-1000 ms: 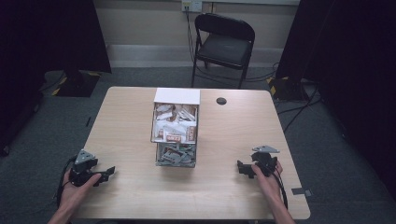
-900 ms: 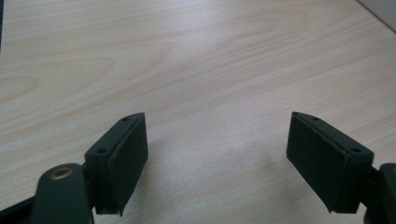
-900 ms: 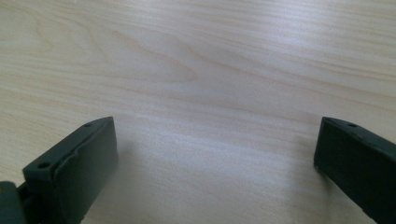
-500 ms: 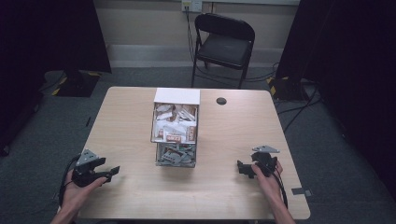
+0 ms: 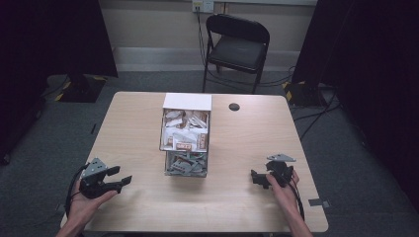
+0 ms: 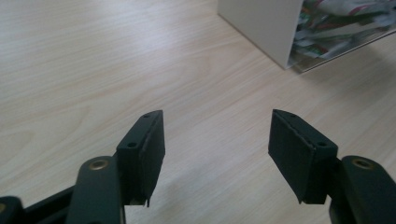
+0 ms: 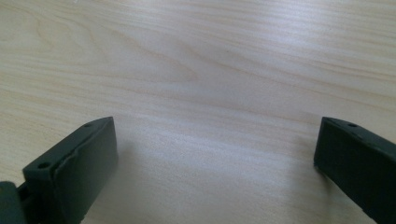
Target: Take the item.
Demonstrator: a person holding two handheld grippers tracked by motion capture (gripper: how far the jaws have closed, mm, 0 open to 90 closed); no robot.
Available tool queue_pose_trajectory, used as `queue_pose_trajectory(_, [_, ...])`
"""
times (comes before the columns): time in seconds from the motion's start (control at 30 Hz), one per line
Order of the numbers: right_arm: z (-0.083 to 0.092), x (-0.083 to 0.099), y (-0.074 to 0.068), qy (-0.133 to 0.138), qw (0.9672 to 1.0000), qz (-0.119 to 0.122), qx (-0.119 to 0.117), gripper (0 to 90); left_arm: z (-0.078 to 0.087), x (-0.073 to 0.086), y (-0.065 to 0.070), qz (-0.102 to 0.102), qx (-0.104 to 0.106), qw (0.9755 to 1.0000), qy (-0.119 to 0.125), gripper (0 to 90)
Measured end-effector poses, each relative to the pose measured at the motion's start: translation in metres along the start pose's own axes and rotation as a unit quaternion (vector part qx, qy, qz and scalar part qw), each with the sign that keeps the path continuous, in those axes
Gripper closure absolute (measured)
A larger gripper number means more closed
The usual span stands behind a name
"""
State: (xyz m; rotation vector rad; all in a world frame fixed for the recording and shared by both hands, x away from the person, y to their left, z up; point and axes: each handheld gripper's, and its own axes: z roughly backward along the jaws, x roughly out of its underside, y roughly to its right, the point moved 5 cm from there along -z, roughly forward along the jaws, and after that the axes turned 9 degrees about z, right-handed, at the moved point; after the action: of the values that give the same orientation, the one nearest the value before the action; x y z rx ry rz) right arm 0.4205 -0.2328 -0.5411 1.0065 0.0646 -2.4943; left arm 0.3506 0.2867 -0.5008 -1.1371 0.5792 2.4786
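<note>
A clear box (image 5: 186, 140) with a white lid end, full of small packets, stands in the middle of the wooden table (image 5: 138, 118). My left gripper (image 5: 120, 177) is held a little above the table's front left, pointing right toward the box; its jaws have just been closing and stand open with nothing between them (image 6: 215, 154). The box's white wall (image 6: 261, 23) and packets show at the top right of the left gripper view. My right gripper (image 5: 257, 178) rests near the front right, pointing left, open over bare wood (image 7: 215, 158).
A small dark round cap (image 5: 234, 106) lies on the table's far right part. A black folding chair (image 5: 237, 47) stands behind the table. Cables run on the grey carpet to the right. Bare wood lies on both sides of the box.
My left gripper has lifted slightly and shifted right and toward the front edge, with its jaws narrower than before. The right gripper has stayed in place.
</note>
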Motion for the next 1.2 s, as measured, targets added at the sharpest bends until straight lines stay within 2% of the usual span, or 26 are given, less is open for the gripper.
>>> queue_pose_trajectory(0.07, [0.000,0.000,0.000,0.000,1.0000,0.000,0.000,0.0,0.001,-0.004,0.008,-0.004,0.013,0.9999,0.007,40.5])
queue_pose_trajectory(0.17, [0.000,0.000,0.000,0.000,1.0000,0.000,0.000,0.0,0.002,-0.007,0.012,-0.011,0.020,0.9997,0.011,44.1])
queue_pose_trajectory(0.2, [0.000,0.000,0.000,0.000,1.0000,0.000,0.000,0.0,0.003,-0.010,0.016,-0.010,0.030,0.9993,0.018,44.2])
queue_pose_trajectory(0.33, [0.000,0.000,0.000,0.000,1.0000,0.000,0.000,0.0,0.005,-0.013,0.022,-0.015,0.040,0.9988,0.023,45.0])
queue_pose_trajectory(0.37, [0.000,0.000,0.000,0.000,1.0000,0.000,0.000,0.0,0.005,-0.014,0.026,-0.014,0.051,0.9983,0.025,46.4])
queue_pose_trajectory(0.5, [0.000,0.000,0.000,0.000,1.0000,0.000,0.000,0.0,0.006,-0.017,0.032,-0.022,0.058,0.9977,0.029,47.1])
queue_pose_trajectory(0.53, [0.000,0.000,0.000,0.000,1.0000,0.000,0.000,0.0,0.006,-0.019,0.036,-0.018,0.068,0.9971,0.031,47.9])
queue_pose_trajectory(0.67, [0.000,0.000,0.000,0.001,1.0000,0.000,0.000,0.0,0.005,-0.022,0.041,-0.025,0.072,0.9965,0.032,49.1])
queue_pose_trajectory(0.7, [0.000,0.000,0.000,0.001,1.0000,0.000,0.000,0.0,0.005,-0.025,0.045,-0.019,0.081,0.9959,0.036,49.8])
queue_pose_trajectory(0.83, [0.000,0.000,0.000,0.001,1.0000,0.000,0.000,0.0,0.005,-0.031,0.054,-0.019,0.095,0.9943,0.045,51.3])
queue_pose_trajectory(0.93, [0.000,0.000,0.000,0.001,1.0000,0.000,0.000,0.0,0.001,-0.033,0.066,-0.025,0.110,0.9924,0.049,53.3])
queue_pose_trajectory(1.1, [0.000,0.000,0.000,0.001,1.0000,0.000,0.000,0.0,-0.003,-0.036,0.075,-0.032,0.123,0.9908,0.045,56.8])
queue_pose_trajectory(1.2, [0.000,0.000,0.000,0.001,1.0000,0.000,0.000,0.0,-0.007,-0.043,0.087,-0.037,0.140,0.9883,0.047,60.3])
